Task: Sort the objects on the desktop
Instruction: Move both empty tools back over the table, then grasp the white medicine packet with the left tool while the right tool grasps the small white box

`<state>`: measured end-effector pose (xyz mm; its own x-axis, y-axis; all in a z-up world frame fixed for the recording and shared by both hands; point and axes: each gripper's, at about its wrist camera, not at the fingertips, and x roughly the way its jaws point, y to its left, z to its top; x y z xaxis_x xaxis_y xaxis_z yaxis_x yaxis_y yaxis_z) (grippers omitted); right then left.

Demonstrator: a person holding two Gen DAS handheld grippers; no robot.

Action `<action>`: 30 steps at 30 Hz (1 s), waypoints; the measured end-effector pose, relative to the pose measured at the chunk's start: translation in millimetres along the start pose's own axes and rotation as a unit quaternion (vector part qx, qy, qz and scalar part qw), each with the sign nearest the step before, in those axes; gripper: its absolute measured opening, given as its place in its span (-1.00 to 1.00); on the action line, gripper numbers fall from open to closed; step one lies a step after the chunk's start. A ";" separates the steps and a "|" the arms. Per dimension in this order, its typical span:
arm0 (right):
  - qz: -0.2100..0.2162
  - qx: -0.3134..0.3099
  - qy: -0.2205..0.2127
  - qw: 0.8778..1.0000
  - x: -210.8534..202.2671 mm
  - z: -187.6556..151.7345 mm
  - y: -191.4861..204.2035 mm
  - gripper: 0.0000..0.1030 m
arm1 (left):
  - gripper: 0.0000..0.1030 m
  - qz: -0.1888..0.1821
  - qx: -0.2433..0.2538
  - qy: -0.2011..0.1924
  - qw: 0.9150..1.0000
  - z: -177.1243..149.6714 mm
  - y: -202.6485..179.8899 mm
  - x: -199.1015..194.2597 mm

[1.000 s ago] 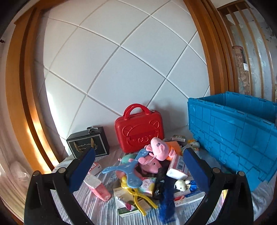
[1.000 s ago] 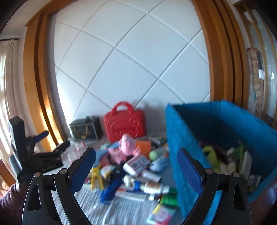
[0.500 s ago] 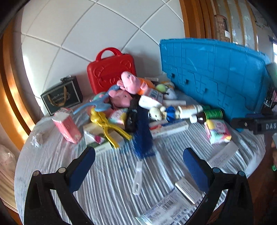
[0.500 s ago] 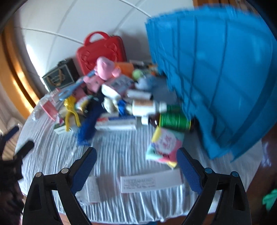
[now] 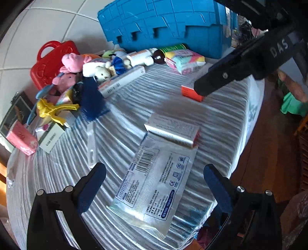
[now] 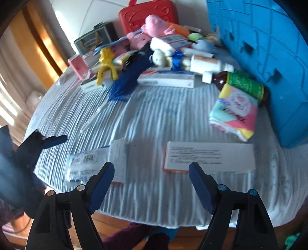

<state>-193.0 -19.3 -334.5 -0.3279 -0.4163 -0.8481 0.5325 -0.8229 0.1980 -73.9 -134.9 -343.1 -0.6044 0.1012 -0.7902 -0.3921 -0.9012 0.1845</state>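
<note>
- Hovering over the near edge of the tabletop (image 5: 221,119), left gripper (image 5: 154,180) has its jaws spread wide, holding nothing.
- Directly between its fingers lies a flat clear packet (image 5: 152,184) with a barcode, at the near edge; a silver box (image 5: 173,130) sits on the packet's far end.
- Right gripper (image 6: 151,180) also spread, empty, above the same near edge.
- Just beyond its right finger: a white box with an orange end (image 6: 209,155), lying flat. Beyond its left finger: the silver box (image 6: 118,153) and packet (image 6: 84,163), blurred here.
- From the left wrist view, the right gripper's black finger (image 5: 217,80) covers part of the orange-ended box (image 5: 191,94).
- Mid-tabletop, toward the right edge: a pastel tissue pack (image 6: 233,111), touching a green-labelled brown bottle (image 6: 244,84) that lies against the blue crate (image 6: 259,48).
- Far side: a heap with a long white carton (image 6: 167,77), white bottle (image 6: 208,64), blue brush (image 6: 125,80), yellow toy (image 6: 105,65), small white teddy (image 6: 158,57), pink plush pig (image 6: 154,22).
- Behind the heap: red toy case (image 6: 150,11), dark gift box (image 6: 94,40); pink box (image 6: 78,65) near the left edge.
</note>
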 end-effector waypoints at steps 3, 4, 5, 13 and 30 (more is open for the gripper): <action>0.003 0.002 -0.001 1.000 -3.3 -2.0 11.6 0.50 | 1.00 -0.028 0.011 -0.001 1.000 -3.8 5.6 7.9; -0.004 0.007 -0.004 1.000 -5.1 -2.5 14.4 0.50 | 1.00 -0.041 0.014 0.001 0.999 -3.3 8.3 10.9; -0.004 0.012 -0.006 1.000 -6.3 -3.3 15.4 0.50 | 1.00 -0.054 0.021 0.003 0.998 -2.4 11.8 14.7; -0.021 0.022 0.005 1.000 6.0 -6.9 30.9 0.50 | 0.58 -0.156 0.049 0.006 0.987 -7.7 32.2 20.9; -0.026 -0.048 0.055 0.997 76.0 14.1 75.9 -0.29 | -0.26 -0.123 0.014 0.017 0.992 -23.7 54.7 0.5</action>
<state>-188.5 -118.8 -377.0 -0.2722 -0.3253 -0.9056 0.5906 -0.7995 0.1097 -79.2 -194.1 -347.4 -0.4638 0.3026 -0.8327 -0.5449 -0.8385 -0.0012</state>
